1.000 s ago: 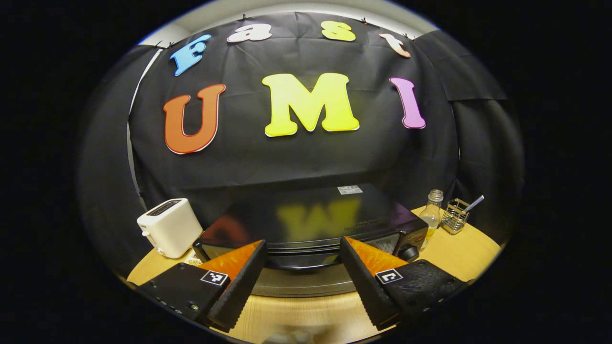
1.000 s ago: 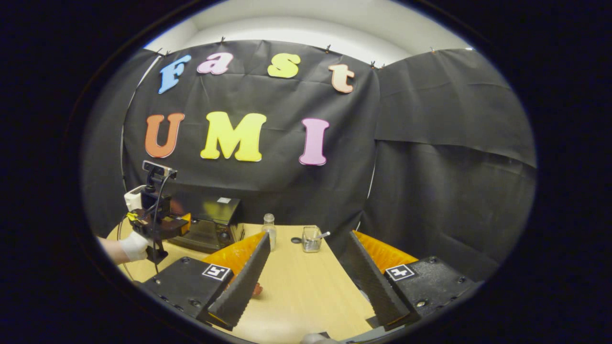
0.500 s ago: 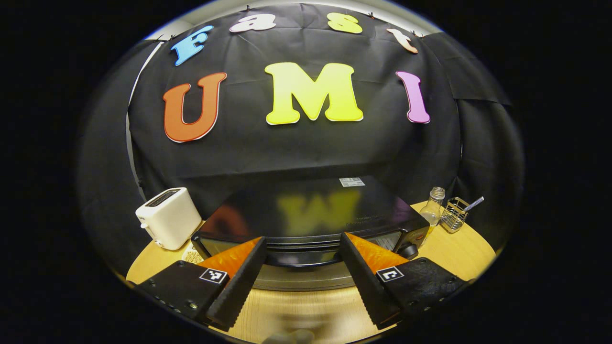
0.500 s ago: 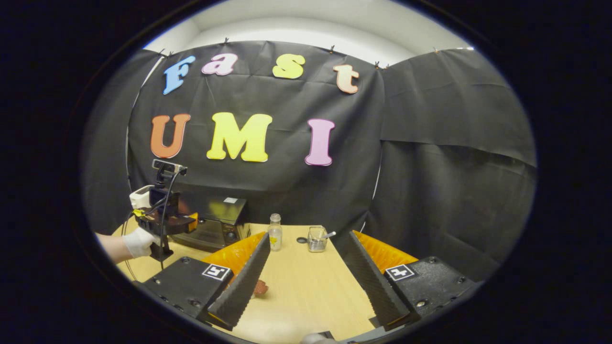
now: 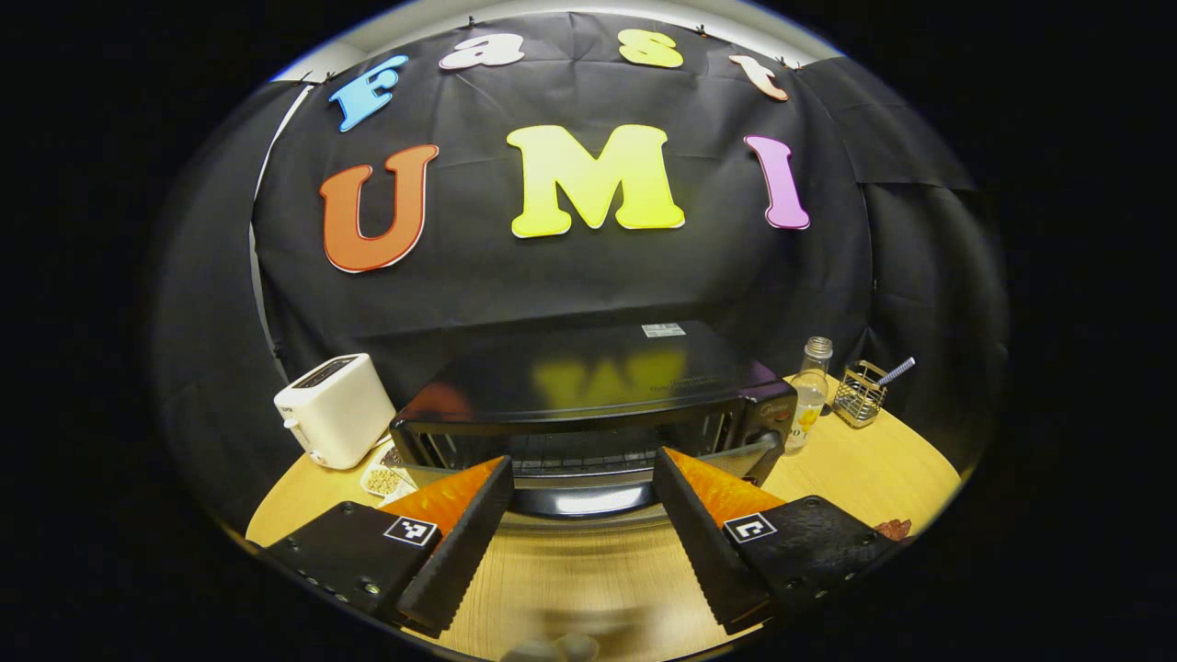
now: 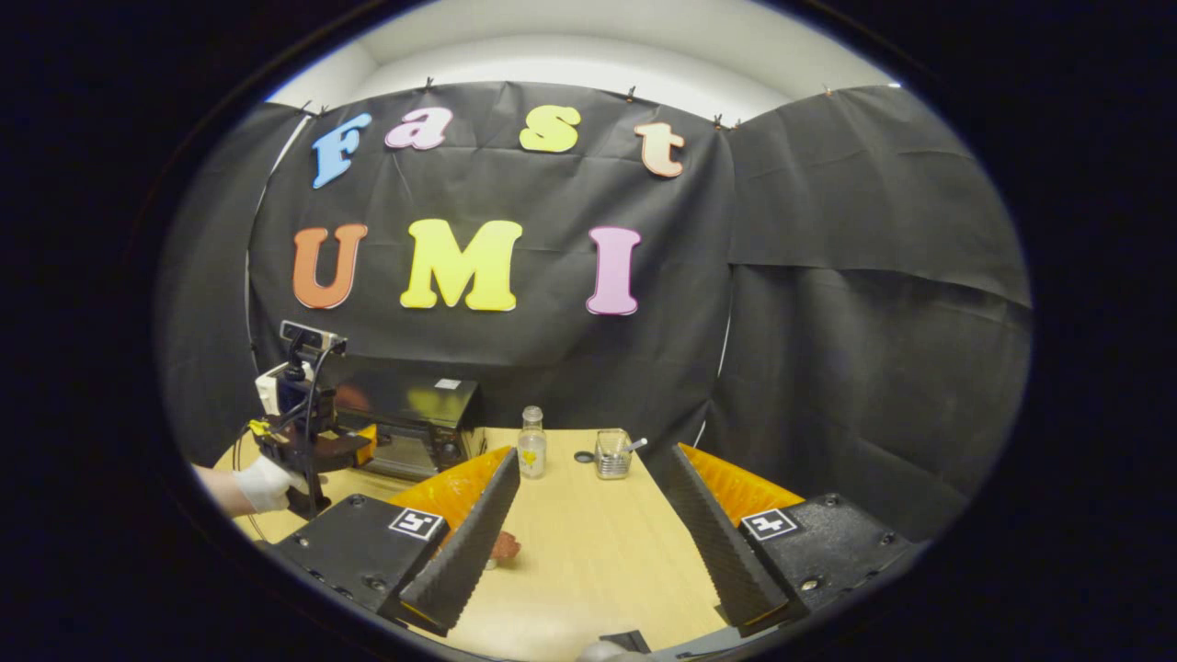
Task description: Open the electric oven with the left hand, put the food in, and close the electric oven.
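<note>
With my left gripper (image 5: 581,524) spread around the oven (image 5: 588,405) door handle (image 5: 575,499), I'm opening it; my right gripper (image 6: 588,533), also spread, takes the food (image 6: 504,548) next.

Oven door (image 5: 588,519) front hidden behind fingers; food (image 6: 505,547) half hidden by finger.

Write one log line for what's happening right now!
phase: opening oven | oven door: pulled partway down, rack visible | left gripper: open, straddling door handle | right gripper: open, empty | food: on table
</note>
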A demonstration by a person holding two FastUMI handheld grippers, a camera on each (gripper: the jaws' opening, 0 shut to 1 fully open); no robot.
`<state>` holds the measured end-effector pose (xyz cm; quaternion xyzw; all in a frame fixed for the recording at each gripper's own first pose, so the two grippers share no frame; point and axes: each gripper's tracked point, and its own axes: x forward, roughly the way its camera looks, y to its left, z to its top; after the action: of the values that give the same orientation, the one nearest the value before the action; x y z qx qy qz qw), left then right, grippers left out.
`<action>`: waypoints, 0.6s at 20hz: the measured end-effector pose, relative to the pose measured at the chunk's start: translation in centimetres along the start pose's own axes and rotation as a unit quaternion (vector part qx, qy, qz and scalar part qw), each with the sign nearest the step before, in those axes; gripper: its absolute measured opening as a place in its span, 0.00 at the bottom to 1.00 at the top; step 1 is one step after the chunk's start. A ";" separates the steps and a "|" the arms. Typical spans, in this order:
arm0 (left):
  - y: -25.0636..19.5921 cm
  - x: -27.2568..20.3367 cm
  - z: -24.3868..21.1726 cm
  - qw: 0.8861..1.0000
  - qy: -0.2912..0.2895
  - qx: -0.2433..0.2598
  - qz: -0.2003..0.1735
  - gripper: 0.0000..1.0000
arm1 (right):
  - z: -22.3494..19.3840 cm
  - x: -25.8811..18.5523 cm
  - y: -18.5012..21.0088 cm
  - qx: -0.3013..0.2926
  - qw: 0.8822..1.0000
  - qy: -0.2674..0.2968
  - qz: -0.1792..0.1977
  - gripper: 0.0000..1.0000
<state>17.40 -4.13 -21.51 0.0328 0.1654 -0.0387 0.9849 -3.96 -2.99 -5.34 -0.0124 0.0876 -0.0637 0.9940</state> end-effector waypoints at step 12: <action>-0.6 -4.7 -8.9 0.998 0.059 0.007 -0.015 0.97 | -2.4 -0.9 0.5 -0.005 1.000 0.021 0.013 1.00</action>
<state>10.07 -3.74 -28.45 0.0395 0.2238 -0.0522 0.9724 -5.22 -2.40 -7.51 -0.0145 0.1085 -0.0508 0.9927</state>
